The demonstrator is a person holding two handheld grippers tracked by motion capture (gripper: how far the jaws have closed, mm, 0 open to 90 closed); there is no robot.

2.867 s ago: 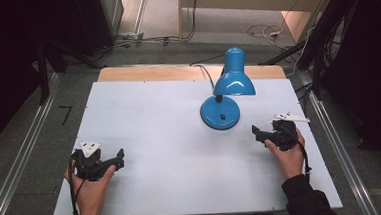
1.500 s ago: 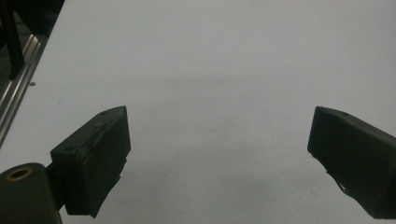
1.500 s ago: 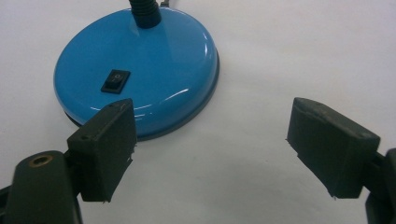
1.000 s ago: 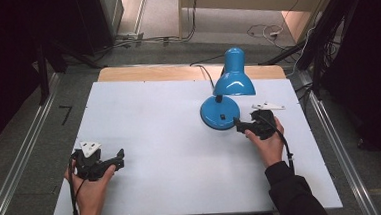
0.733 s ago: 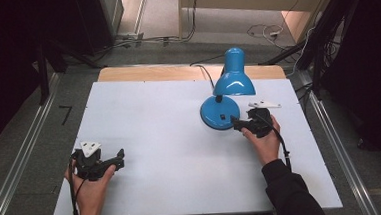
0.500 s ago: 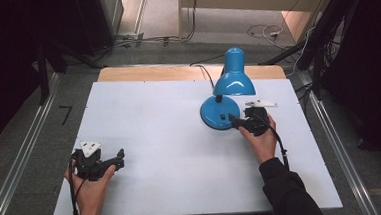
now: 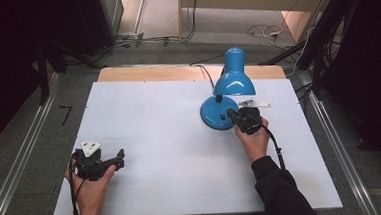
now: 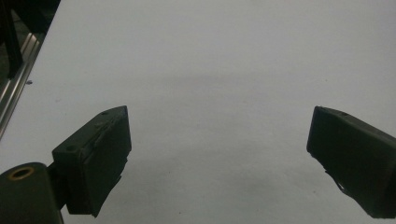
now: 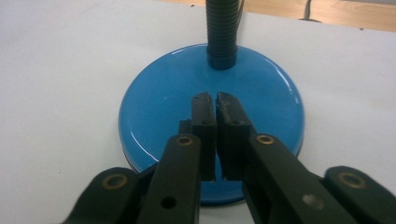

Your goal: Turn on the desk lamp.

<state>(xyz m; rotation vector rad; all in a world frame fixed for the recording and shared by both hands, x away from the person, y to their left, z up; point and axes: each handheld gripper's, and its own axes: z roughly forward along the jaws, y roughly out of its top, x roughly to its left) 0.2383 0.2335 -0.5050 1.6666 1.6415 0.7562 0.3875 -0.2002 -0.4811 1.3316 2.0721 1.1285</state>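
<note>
- Right gripper, jaws pressed together, sits over the blue lamp base.
- Left gripper, jaws wide, rests near-left on the table.

Glossy blue lamp base, ribbed dark neck; matt white tabletop, bare wood strip.

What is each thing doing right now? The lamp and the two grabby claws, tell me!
Lamp: upright on its round blue base, shade tipped downward; lit or unlit, cannot tell.
Lamp switch: a small black button on the base; its setting cannot be told.
Right gripper: jaws shut, tips over the base beside the switch.
Left gripper: jaws wide open, holding nothing, over bare table.
</note>
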